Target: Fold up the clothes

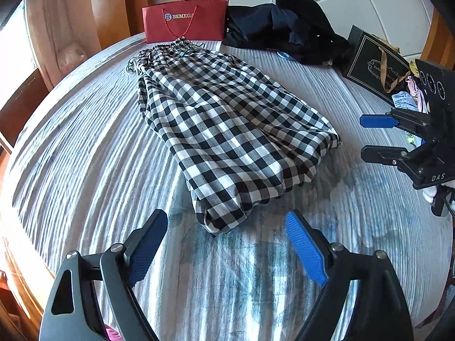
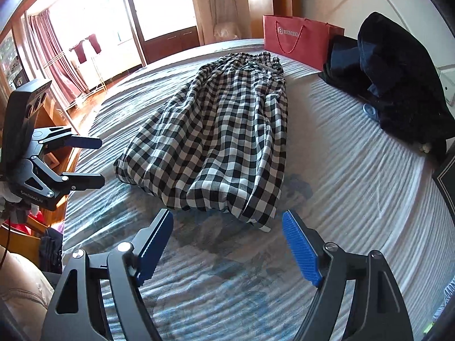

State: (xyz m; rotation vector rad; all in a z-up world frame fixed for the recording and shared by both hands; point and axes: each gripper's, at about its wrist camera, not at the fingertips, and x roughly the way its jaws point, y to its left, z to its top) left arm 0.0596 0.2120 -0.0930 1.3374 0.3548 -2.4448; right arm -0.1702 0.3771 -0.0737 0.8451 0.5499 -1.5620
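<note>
Checked thin cloth of the skirt (image 1: 227, 130) may bunch if the open left hand-held gripper (image 1: 227, 244) and open right hand-held gripper (image 2: 227, 241) pinch only its top layer.

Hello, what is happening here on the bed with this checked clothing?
A person holds two grippers above a bed to fold clothes. A black-and-white checked skirt lies spread out, waistband toward the red bag. The left gripper and the right gripper hover near its hem, jaws open, touching nothing. Dark clothes are piled behind.
</note>
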